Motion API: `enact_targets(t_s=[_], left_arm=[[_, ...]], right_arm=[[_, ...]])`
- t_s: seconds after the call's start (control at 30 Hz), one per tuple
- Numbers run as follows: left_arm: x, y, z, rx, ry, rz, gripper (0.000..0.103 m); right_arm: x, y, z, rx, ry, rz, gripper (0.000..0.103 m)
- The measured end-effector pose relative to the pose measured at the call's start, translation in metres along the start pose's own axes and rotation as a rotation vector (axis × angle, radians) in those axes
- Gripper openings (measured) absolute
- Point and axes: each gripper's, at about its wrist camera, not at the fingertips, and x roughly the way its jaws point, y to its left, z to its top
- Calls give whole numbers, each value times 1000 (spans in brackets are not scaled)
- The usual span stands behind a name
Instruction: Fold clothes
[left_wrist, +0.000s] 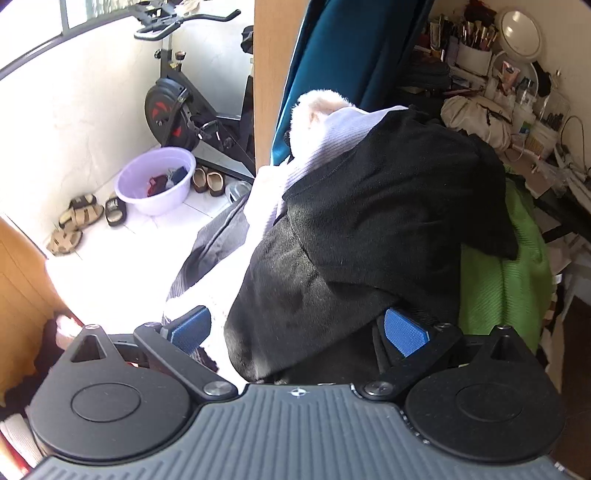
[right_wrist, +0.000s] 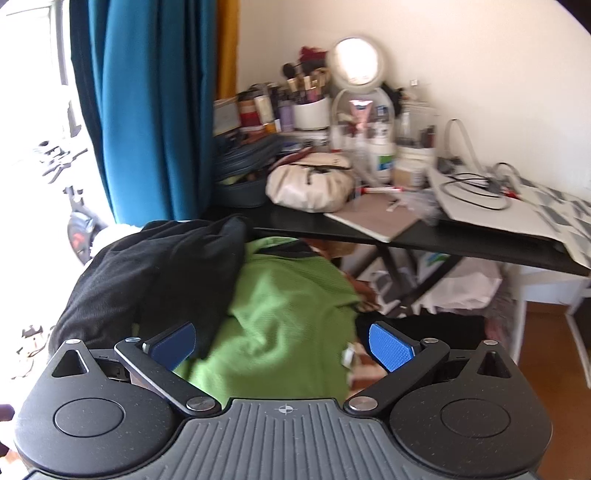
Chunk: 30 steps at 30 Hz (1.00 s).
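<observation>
Two handheld grippers over a heap of unfolded clothes. Left gripper (left_wrist: 299, 332): blue-padded fingers (left_wrist: 404, 332) spread wide, a fold of black fleece garment (left_wrist: 376, 221) bulging between them, nothing pinched. Black fleece draped across the top of the heap, from center out toward 2 o'clock in the left wrist view. Lavender ribbed knit (left_wrist: 332, 140) under it at 12 o'clock, with a white fluffy piece (left_wrist: 314, 107) at its far end. Grey garment (left_wrist: 214, 240) sliding off toward 9 o'clock, into hard sunlight.

Right gripper (right_wrist: 284, 347): jaws equally wide apart, empty, low over a green knit garment (right_wrist: 288, 306) filling the gap between the pads; left pad (right_wrist: 173, 345) just beside the black fleece edge. Same green knit at 3 o'clock in the left wrist view, touching the black fleece.

Beyond the heap, at 1 o'clock in the right wrist view: black desk (right_wrist: 443, 236) crowded with makeup brushes (right_wrist: 306, 83), a round mirror (right_wrist: 356, 62), a cream pouch (right_wrist: 310, 184) and cables. Teal curtain (right_wrist: 147, 110) at 11 o'clock. At 10 o'clock in the left wrist view: exercise bike (left_wrist: 184, 103), lilac basin (left_wrist: 157, 181) with small items inside, sandals (left_wrist: 79, 218) and slippers on the white tiled floor.
</observation>
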Motion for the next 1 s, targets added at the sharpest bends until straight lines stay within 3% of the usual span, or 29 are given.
enact_targets(t_s=[0.1,0.3,0.6,0.83,1.0], left_arm=[[24,-21,8,122,4,79,102],[58,-44,12,303,16,145,96],[59,-35,23,238,-50,140,96],[61,-23,39,190,-52,113,96],[62,-26,41,249,-59,122,96]], right_arm=[[24,1,9,-20,28,30,101],[70,2,6,-85,110,44,101],[92,25,-29,-166,193,128,101],[79,83,-66,-410,130,322,99],[69,111,-82,-514,64,405,94]])
